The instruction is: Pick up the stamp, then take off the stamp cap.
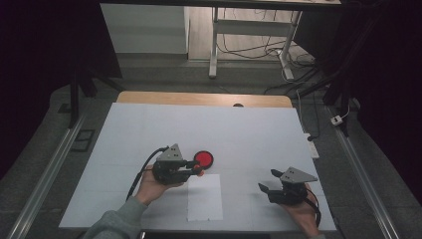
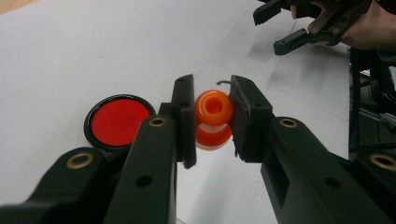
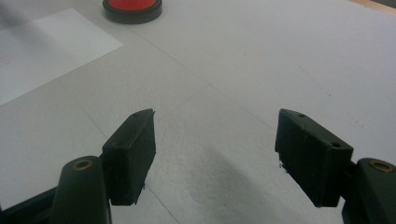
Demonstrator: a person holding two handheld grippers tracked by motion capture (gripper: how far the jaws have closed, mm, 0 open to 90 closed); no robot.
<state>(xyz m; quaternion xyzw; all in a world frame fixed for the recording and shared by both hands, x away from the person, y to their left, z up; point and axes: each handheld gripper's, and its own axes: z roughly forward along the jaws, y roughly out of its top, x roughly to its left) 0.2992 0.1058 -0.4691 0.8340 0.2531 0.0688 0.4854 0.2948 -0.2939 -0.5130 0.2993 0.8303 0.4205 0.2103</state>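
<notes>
The white table (image 1: 149, 129) is matte and faintly grained, with 1 smooth white paper sheet (image 1: 204, 197) at its 6 o'clock edge. At the sheet's 12 o'clock lies a round red disc in a black rim (image 1: 203, 159), flat and glossy.

Your left gripper (image 2: 212, 119) pinches the orange stamp (image 2: 213, 119) between its pads, just beside the disc at its 8 o'clock in the high view. The stamp looks like light, hard, glossy plastic, waisted with a hollow top, so expect it to slip. Grip across the rounded body, as the pads do now, and keep pressure even.

Your right gripper (image 3: 215, 154), at the table's 4 o'clock, stands spread over bare surface with nothing between its jaws.
</notes>
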